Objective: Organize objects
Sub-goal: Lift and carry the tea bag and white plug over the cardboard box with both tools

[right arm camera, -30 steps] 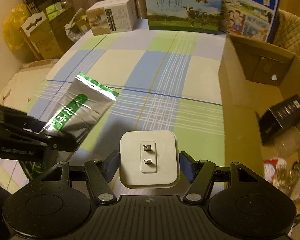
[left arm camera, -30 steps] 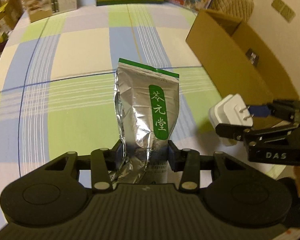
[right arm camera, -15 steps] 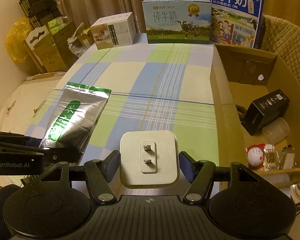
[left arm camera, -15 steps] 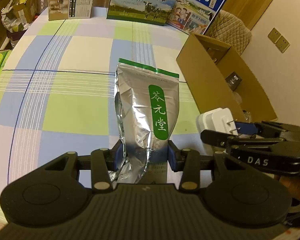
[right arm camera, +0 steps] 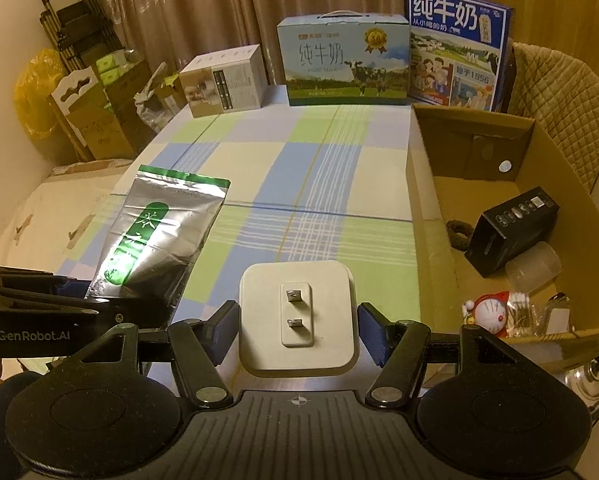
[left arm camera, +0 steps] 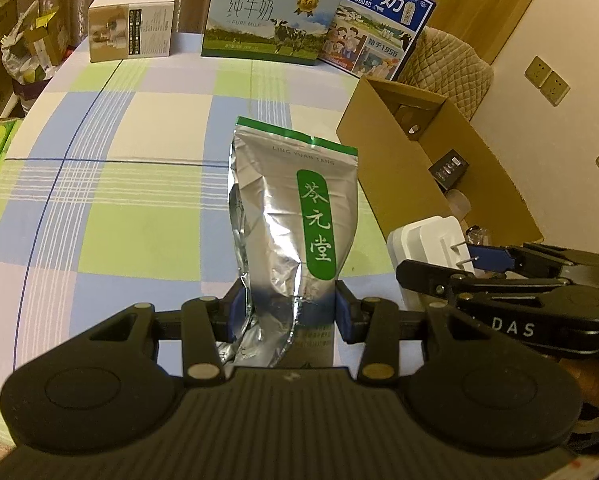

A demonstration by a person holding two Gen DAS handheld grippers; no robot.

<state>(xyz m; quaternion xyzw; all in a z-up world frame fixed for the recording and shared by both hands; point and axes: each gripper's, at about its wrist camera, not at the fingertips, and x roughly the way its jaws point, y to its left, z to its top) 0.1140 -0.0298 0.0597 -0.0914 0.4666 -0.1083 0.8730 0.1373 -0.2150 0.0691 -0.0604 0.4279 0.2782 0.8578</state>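
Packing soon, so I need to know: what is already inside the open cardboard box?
Inside the cardboard box: a black box, clear plastic cup, dark coiled ring, round-faced toy and cotton swabs. The near wall hides the box's near corner.

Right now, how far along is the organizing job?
Partly done: the cardboard box already holds a black box, a clear cup and a small toy. In hand: the left gripper grips the foil tea pouch, the right gripper the white charger. Both still need boxing.
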